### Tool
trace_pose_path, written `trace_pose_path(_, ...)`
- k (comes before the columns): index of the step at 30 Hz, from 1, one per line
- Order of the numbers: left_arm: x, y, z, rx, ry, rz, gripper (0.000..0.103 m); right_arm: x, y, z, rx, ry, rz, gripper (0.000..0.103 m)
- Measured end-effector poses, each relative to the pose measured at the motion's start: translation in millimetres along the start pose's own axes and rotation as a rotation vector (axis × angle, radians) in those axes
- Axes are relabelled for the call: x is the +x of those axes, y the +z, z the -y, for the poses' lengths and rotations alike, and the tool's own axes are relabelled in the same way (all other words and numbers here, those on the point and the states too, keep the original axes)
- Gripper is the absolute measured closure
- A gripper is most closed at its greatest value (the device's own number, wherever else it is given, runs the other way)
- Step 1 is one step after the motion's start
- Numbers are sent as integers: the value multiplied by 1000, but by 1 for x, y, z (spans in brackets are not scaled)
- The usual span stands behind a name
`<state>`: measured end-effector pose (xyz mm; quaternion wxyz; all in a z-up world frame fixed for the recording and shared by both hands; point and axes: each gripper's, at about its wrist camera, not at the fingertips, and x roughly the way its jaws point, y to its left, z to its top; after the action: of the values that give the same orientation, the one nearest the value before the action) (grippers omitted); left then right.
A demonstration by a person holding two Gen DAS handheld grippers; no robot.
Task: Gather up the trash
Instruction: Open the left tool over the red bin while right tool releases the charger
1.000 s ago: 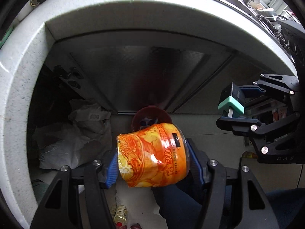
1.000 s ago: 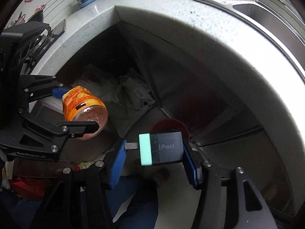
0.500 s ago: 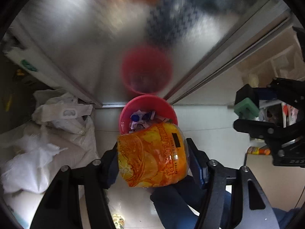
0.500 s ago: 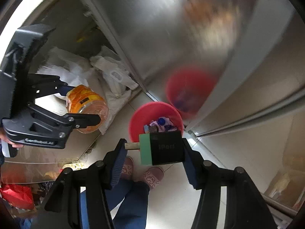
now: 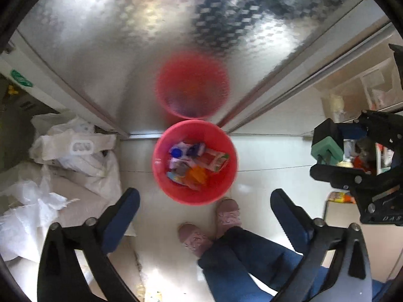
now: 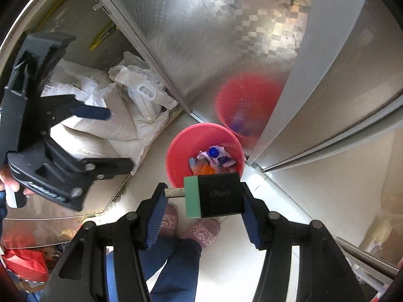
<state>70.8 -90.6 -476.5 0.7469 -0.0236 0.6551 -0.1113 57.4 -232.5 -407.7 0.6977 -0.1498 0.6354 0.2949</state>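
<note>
Dropping trash into the round red plastic bucket (image 5: 161,176) on the pale tiled floor (image 5: 264,156).

The left gripper (image 5: 205,211) hangs just above the bucket, and its jaws have just been opening; they stand wide apart with nothing between them. An orange bit of trash (image 5: 195,176) lies in the bucket with crumpled wrappers, a blue bottle cap (image 5: 176,152) and a small red carton (image 5: 214,159). So the left drop looks done. The right gripper (image 6: 201,198) is clamped on a small black block with a green end and a metal plug (image 6: 214,195), and it sits over the near rim of the bucket. I think the next move is to bring that block over the middle of the bucket and let go, so it does not bounce off the rim onto the person's pink slippers (image 5: 211,226) close by.
</note>
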Motion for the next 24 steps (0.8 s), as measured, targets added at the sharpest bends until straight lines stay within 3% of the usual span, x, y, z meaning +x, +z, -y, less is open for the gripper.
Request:
trace_pose_path(18,7,-23,-33,-51,66,-18,0,39,16,-16,-99,33,-33,49)
trace_pose_path(22,6,-27,-37,-56,61,-14,0,40,18,-19,-109,-24,-16,15)
trace_pose_path(24,6,-28,-38,-47,63,-13,0,40,19,-20,-110,-36,-4,13)
